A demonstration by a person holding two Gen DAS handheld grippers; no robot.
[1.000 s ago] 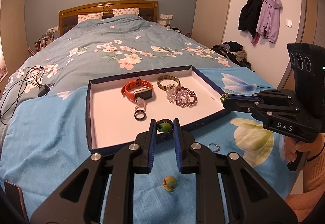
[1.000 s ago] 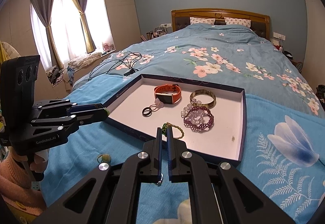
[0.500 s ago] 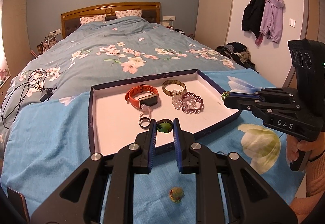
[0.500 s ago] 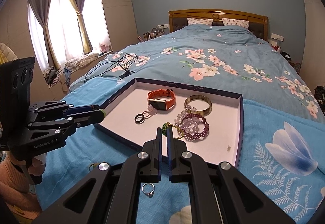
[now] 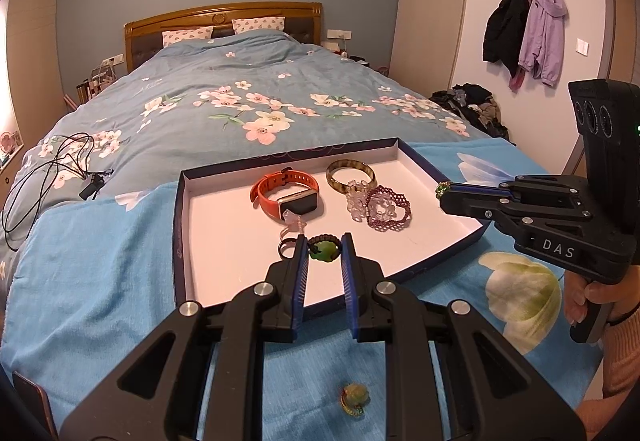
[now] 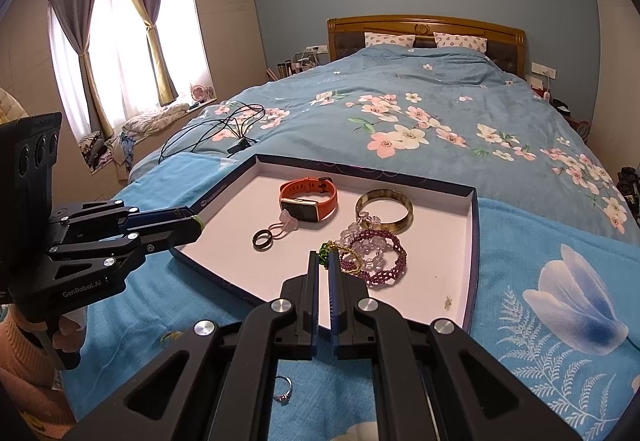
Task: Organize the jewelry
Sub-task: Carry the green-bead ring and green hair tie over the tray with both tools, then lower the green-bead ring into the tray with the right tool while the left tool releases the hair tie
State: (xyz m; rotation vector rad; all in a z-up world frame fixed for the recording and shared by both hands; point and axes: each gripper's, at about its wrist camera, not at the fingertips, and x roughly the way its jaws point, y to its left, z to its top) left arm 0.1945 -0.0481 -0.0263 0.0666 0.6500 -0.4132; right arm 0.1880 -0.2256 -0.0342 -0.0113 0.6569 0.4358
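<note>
A shallow white tray (image 5: pixel 182 225) (image 6: pixel 474 241) with a dark rim lies on the blue bedspread. It holds an orange watch (image 5: pixel 286 193) (image 6: pixel 308 197), an amber bangle (image 5: pixel 351 171) (image 6: pixel 384 207), a purple beaded bracelet (image 5: pixel 390 207) (image 6: pixel 378 261), clear beads (image 5: pixel 357 199), a pink ring (image 5: pixel 294 219) and a black ring (image 6: pixel 262 240). My left gripper (image 5: pixel 324 241) (image 6: pixel 196 223) is shut on a green-stone ring (image 5: pixel 325 251) over the tray's near edge. My right gripper (image 6: pixel 324 257) (image 5: pixel 443 191) is shut on a green and gold bead chain (image 6: pixel 338 251) above the tray.
On the blanket short of the tray lie a small green-yellow ring (image 5: pixel 354 399) and a silver ring (image 6: pixel 283 393). Black cables (image 5: pixel 52 165) (image 6: pixel 224 129) sprawl on the quilt at the left. A person's hand (image 5: pixel 600 297) grips the right handle.
Both views have crept slightly forward over the tray. Each gripper keeps hold of its piece, and the loose rings on the blanket now sit lower in view.
</note>
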